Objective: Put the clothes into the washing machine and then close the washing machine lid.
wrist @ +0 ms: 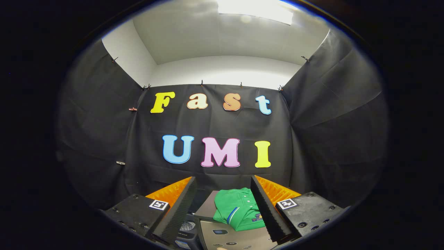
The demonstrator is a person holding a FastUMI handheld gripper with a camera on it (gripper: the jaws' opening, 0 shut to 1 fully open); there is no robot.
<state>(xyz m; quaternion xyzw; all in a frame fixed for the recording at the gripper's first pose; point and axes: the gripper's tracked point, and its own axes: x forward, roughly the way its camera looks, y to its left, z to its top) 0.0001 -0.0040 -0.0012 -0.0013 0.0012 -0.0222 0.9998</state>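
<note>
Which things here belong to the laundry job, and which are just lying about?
Job:
green shirt, folded, lying between and beyond the fingers
washing machine, below the fingers
gripper, open, holding nothing

Lying about:
clips pinning the black cloth wall

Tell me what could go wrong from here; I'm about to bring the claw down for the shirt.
1. The open claw is high, with nothing between its fingers; dropping blind could miss the folded green shirt.
2. The shirt lies on the washing machine close to its control panel, so a finger might hit the buttons.
3. Pinching one layer could unfold the shirt.
</note>
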